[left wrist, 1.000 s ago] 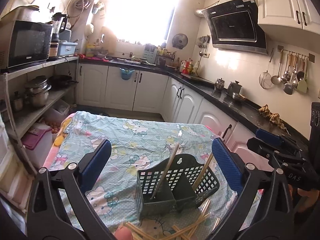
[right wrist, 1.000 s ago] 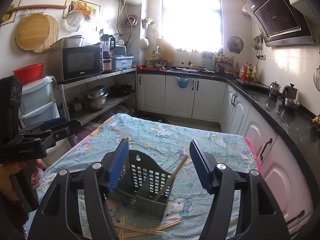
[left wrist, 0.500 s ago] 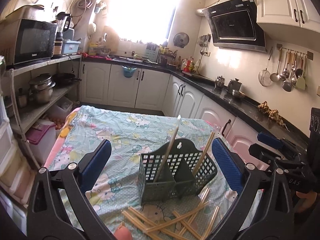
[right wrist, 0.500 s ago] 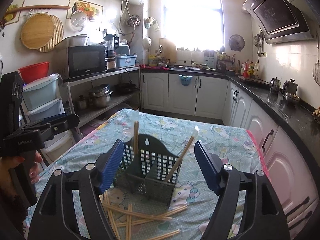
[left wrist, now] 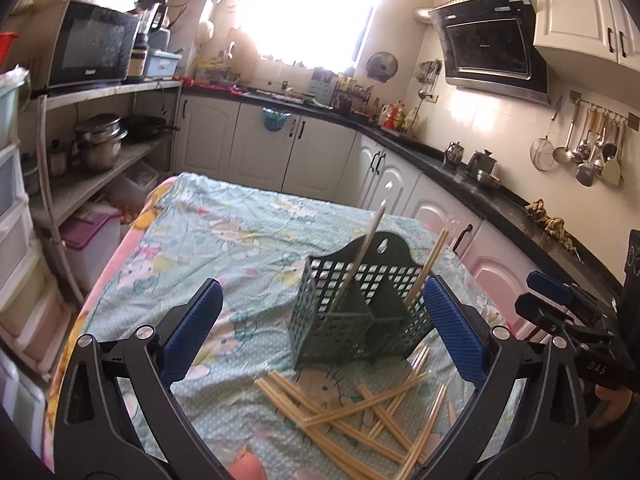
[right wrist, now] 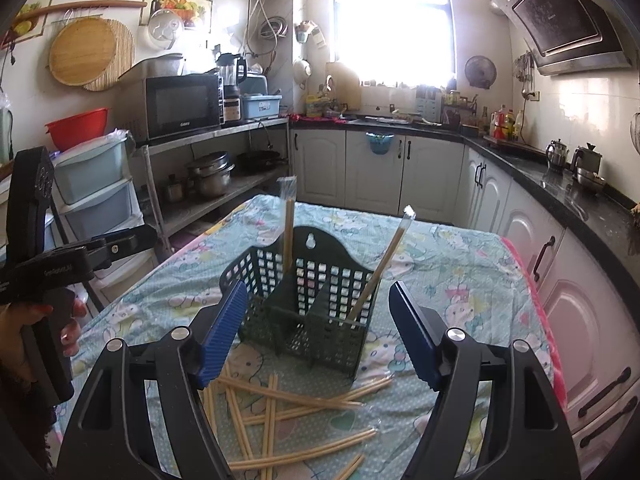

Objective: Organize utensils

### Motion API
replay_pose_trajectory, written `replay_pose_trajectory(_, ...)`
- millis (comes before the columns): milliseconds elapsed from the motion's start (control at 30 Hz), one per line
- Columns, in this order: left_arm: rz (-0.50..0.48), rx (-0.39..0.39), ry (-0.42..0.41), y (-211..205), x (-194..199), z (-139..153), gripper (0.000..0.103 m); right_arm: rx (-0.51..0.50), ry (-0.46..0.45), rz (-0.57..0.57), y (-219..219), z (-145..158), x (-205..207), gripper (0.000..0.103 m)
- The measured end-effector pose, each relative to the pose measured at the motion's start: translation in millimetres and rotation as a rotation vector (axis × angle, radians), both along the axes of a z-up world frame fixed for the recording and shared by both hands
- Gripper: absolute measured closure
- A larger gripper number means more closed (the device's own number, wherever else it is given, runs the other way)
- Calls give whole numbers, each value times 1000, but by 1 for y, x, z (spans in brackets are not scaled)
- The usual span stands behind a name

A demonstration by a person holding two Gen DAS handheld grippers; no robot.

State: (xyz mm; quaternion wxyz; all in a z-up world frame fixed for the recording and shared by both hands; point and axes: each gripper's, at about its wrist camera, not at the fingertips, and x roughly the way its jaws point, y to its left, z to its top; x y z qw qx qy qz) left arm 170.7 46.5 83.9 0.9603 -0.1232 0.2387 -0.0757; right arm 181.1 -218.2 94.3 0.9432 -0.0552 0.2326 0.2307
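A dark green slotted utensil basket [left wrist: 360, 308] stands on the table's patterned cloth; it also shows in the right wrist view [right wrist: 308, 300]. Two wrapped chopstick pairs lean in it, one in the left compartment [left wrist: 360, 252] and one in the right [left wrist: 426, 268]. Several wrapped chopsticks [left wrist: 360, 412] lie scattered on the cloth in front of the basket, also in the right wrist view [right wrist: 280, 412]. My left gripper [left wrist: 320, 332] is open and empty, above the pile. My right gripper [right wrist: 316, 332] is open and empty, in front of the basket.
The table cloth [left wrist: 224, 240] ends at a pink edge on the left. A metal shelf with pots [left wrist: 96, 144] and plastic drawers [right wrist: 92, 184] stand left of the table. White cabinets under a black counter [right wrist: 560, 184] run along the right.
Both grippers have pulled back and tilted down, so the scattered chopsticks in front of the basket have come into view. Both stay open and empty.
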Motion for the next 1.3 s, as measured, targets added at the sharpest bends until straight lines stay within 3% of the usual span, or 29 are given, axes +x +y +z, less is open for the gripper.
replay_pose_trajectory(433,-3,21,95,-2,-6,-39,10,-41,72,17,7,-36,-10,32)
replay_pose_trajectory(933,-29,70,220,-13,0,-90,10,-84,163,-42,-9,-87,-3,32)
replay_pose_trajectory(1133,-39,51,306,-12,10,-112,10,-107,199,-70,-18,-104,6,32)
replay_pose_trajectory(1300,-29,-17,365,-1,21,-126,12,-99,254,-96,-28,-120,22,38)
